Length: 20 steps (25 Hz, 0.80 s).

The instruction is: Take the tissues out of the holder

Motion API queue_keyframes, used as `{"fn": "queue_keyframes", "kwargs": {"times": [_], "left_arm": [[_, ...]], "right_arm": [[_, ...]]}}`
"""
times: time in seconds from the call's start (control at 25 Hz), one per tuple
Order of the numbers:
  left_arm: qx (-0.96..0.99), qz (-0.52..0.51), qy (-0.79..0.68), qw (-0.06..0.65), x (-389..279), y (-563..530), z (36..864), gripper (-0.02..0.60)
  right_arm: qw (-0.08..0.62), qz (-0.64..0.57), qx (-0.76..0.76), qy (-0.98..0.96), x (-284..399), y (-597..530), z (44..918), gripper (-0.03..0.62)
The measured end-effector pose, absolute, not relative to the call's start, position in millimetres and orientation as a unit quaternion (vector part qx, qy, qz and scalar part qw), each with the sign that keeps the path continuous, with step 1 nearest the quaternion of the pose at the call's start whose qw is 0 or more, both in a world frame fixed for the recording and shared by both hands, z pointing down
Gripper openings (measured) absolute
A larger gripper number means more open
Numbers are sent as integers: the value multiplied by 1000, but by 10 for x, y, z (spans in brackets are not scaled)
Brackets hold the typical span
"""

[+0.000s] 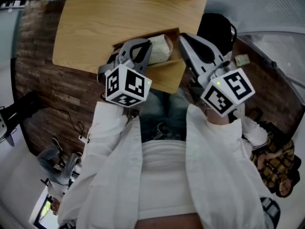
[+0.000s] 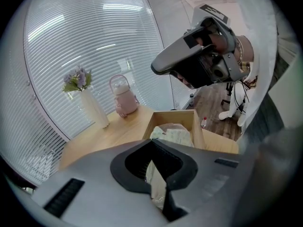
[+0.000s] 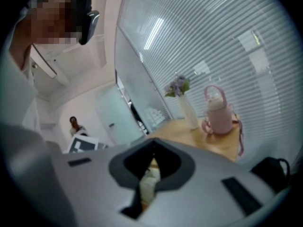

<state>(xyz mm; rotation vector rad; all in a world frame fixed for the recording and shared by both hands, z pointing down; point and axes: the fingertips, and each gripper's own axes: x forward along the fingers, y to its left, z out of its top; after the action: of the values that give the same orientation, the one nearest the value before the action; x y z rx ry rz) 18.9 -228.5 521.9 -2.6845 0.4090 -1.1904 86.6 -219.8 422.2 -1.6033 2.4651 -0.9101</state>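
Left gripper [image 2: 158, 174]: fingers pressed together on a strip of tissue [image 2: 156, 186] pulled up from the tissue pack [image 2: 174, 134].

The pack sits inside the open wooden holder [image 2: 197, 126] at the near edge of the worktop [image 2: 118, 132]. The gripper angles down over the box, probably so the sheet can be drawn upward clear of the walls.

Right gripper [image 3: 149, 174]: fingers together. A pale patch shows through their gap, but I cannot tell whether anything is pinched. It hangs above the holder's right side, likely ready to steady the box.

Vase of flowers [image 2: 94, 109] and pink kettle [image 2: 124, 98] stand well back, out of the way.
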Motion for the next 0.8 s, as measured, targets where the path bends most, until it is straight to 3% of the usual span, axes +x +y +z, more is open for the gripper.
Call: {"fn": "queue_keyframes", "kwargs": {"times": [0.4,0.8], "left_arm": [[-907,-385,148,88,195,-2253,5004,8],[-911,-348,178,133,181,-2205,4418,8]], "right_arm": [[27,-276,-514,812,835,-2275,4086,12],[25,-232,-507,830,781,-2315,3704,12]]}}
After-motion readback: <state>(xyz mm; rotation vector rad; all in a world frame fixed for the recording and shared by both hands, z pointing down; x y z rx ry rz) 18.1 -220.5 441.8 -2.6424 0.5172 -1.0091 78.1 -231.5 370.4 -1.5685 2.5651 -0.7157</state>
